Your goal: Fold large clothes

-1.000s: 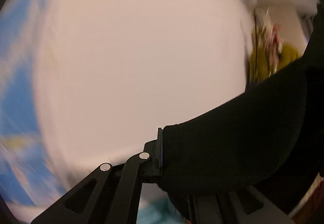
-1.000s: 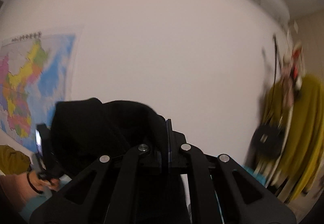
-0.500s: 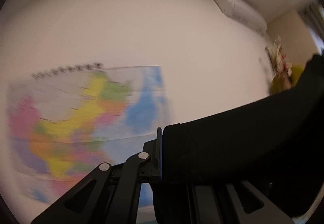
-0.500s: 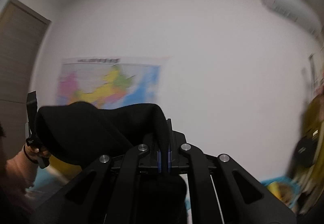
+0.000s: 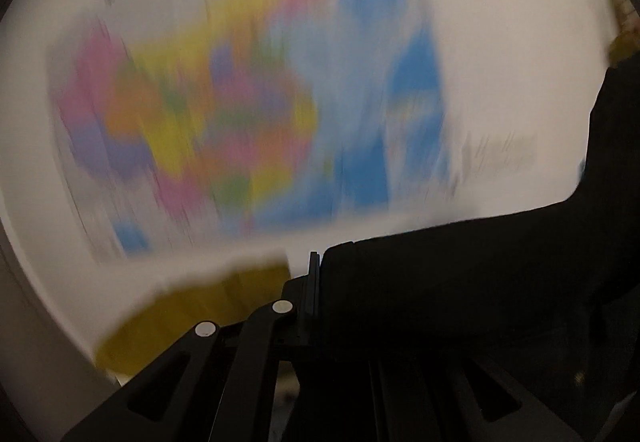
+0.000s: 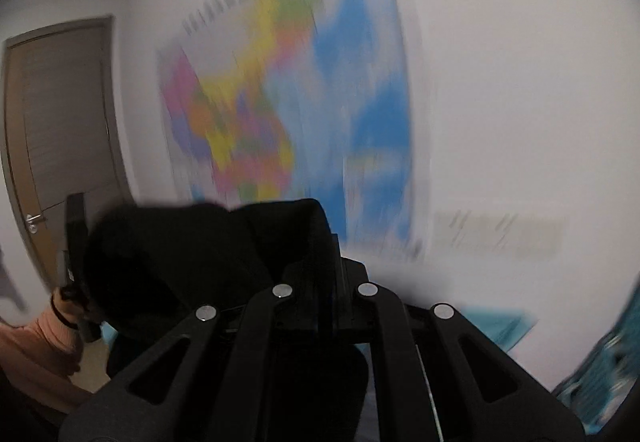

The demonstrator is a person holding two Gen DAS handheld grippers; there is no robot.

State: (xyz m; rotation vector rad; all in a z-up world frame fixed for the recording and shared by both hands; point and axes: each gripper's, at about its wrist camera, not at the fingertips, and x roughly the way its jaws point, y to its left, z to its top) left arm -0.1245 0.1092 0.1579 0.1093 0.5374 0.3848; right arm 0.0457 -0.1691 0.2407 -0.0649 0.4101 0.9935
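Note:
A large black garment (image 5: 460, 282) is held up in the air between both grippers. My left gripper (image 5: 316, 274) is shut on one edge of it; the cloth stretches away to the right and covers the right finger. My right gripper (image 6: 336, 254) is shut on another edge of the black garment (image 6: 192, 262), which bunches over the left finger and runs left toward the other hand-held gripper (image 6: 76, 242), seen at the far left with the person's hand.
Both views face a white wall with a coloured map poster (image 5: 248, 98), also in the right wrist view (image 6: 288, 114), both blurred. A brown door (image 6: 60, 130) is at left. Yellow fabric (image 5: 192, 314) lies low left, teal fabric (image 6: 600, 370) low right.
Both grippers swung left and downward with the garment held; the map now fills the views, the door has come into the right view, the air conditioner and coat rack have left.

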